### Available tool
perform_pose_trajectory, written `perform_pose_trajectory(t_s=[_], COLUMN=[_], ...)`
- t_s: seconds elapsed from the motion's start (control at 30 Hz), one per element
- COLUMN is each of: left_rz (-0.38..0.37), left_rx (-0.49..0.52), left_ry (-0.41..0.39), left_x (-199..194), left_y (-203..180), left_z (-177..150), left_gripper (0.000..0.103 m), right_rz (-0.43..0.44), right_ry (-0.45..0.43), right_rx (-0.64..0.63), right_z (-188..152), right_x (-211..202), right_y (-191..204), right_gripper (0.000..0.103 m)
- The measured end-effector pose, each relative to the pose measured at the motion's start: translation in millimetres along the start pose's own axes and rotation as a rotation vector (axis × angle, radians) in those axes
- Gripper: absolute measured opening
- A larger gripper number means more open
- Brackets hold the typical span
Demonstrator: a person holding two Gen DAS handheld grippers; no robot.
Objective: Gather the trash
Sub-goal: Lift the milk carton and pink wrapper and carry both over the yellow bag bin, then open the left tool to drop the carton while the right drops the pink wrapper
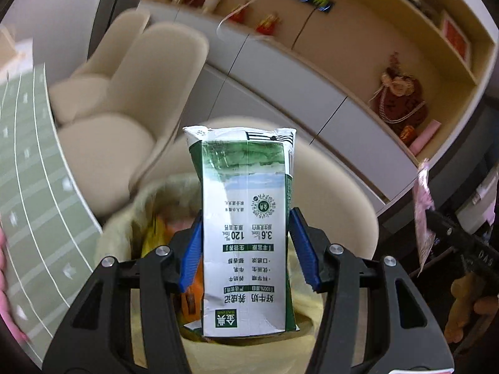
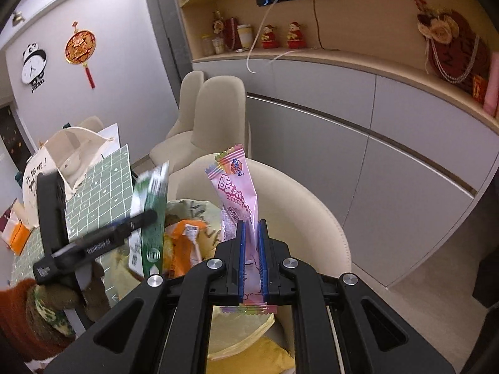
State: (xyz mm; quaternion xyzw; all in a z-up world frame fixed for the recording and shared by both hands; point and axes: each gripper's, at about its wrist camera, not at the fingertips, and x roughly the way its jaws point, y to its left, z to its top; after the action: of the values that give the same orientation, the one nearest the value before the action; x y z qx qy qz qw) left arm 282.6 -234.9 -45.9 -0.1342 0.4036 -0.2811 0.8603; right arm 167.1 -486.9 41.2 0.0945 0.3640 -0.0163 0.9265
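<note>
Left gripper (image 1: 246, 246) clamped on a white and green milk carton (image 1: 246, 233), blue pads (image 1: 190, 249) pressed against both its sides, carton held upright with its print upside down. Right gripper (image 2: 252, 255) pinched nearly together on a pink candy wrapper (image 2: 237, 190), wrapper standing up between the pads. Both held above a yellow-lined trash bag (image 2: 243, 339) resting on a cream chair (image 2: 312, 218), orange packets (image 2: 184, 240) already inside.

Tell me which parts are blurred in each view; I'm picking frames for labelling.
Left wrist view: the milk carton is sharp, while the chairs and trash bag behind it smear. Right wrist view: the pink wrapper and cabinets are crisp; only the other gripper and its carton blur.
</note>
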Motion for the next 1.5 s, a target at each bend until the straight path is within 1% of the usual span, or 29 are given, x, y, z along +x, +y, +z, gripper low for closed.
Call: perform_pose_trajectory(t_s=[0.1,0.2,0.33,0.4,0.63,0.77,0.87,0.97,1.03,1.2,1.3,1.4,1.5], left_rz=[0.019,0.064,0.102,0.107,0.11,0.126,0.118,0.098,0.077,0.038,0.042,0.05,0.093], left_rx=[0.002,0.016,0.014,0.011,0.033,0.041,0.049,0.058,0.047,0.044,0.045,0.039,0.043], left_ry=[0.051,0.114,0.17,0.197,0.241,0.269,0.29,0.294,0.293,0.266,0.234,0.186,0.13], left_x=[8,12,10,11,12,19,24,27,27,13,-4,-28,-56], left_y=[4,4,4,0,-1,-3,-5,-8,-8,-7,-5,2,15], left_z=[-10,-16,-16,-12,-16,-13,-13,-12,-11,-10,-8,-5,-6], left_gripper=[0.05,0.05,0.05,0.05,0.05,0.05,0.05,0.05,0.05,0.05,0.05,0.05,0.05], right_rz=[0.013,0.044,0.081,0.098,0.128,0.128,0.127,0.126,0.127,0.14,0.161,0.195,0.228], right_ry=[0.0,-0.01,-0.011,-0.008,0.0,-0.004,-0.004,0.005,0.015,0.021,0.031,0.061,0.103], right_rx=[0.016,0.043,0.071,0.075,0.072,0.069,0.073,0.073,0.073,0.068,0.075,0.056,0.008], right_z=[2,4,5,5,6,10,9,5,3,-2,-4,-5,-12], right_x=[10,20,31,38,47,47,46,46,48,50,55,66,82], right_y=[-7,-14,-12,-11,-1,-2,-3,-2,0,5,11,24,48], right_gripper=[0.009,0.009,0.009,0.009,0.009,0.009,0.009,0.009,0.009,0.009,0.009,0.009,0.009])
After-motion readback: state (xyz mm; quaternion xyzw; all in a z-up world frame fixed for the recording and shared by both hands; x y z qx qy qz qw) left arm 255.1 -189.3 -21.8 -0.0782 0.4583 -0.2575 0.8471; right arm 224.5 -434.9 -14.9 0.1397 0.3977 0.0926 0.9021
